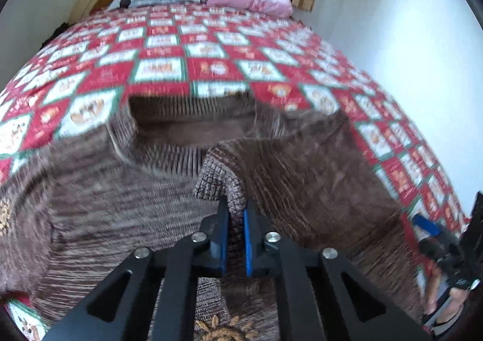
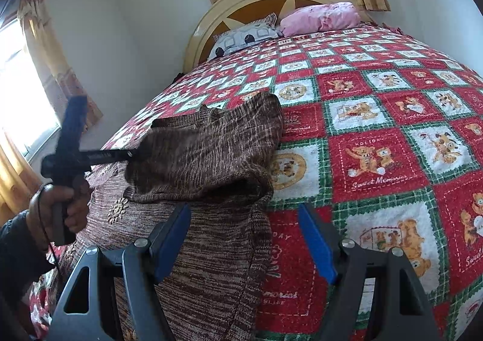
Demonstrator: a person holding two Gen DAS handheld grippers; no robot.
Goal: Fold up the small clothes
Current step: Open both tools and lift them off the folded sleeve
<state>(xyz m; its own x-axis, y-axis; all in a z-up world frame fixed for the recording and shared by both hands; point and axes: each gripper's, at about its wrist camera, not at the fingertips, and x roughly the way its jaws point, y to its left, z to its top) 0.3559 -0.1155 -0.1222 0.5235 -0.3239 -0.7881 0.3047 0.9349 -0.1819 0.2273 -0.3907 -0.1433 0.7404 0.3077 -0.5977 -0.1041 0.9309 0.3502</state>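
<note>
Jaws: left gripper (image 1: pixel 237 214) clenched on brown sweater (image 1: pixel 126 190) flap, frame centre; right gripper (image 2: pixel 244 238) released, lower frame. Side fold apparently under way on quilt (image 2: pixel 377 117); next, lay flap flat.

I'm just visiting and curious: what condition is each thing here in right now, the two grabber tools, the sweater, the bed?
Left gripper: shut, pinching a sleeve of the sweater.
Right gripper: open, holding nothing, above the sweater's edge.
Brown knitted sweater: partly folded, one sleeve lifted across the body.
Red, white and green checked bedspread: spread flat over the bed.
Pink pillow: lying at the headboard.
Grey patterned pillow: lying beside it.
</note>
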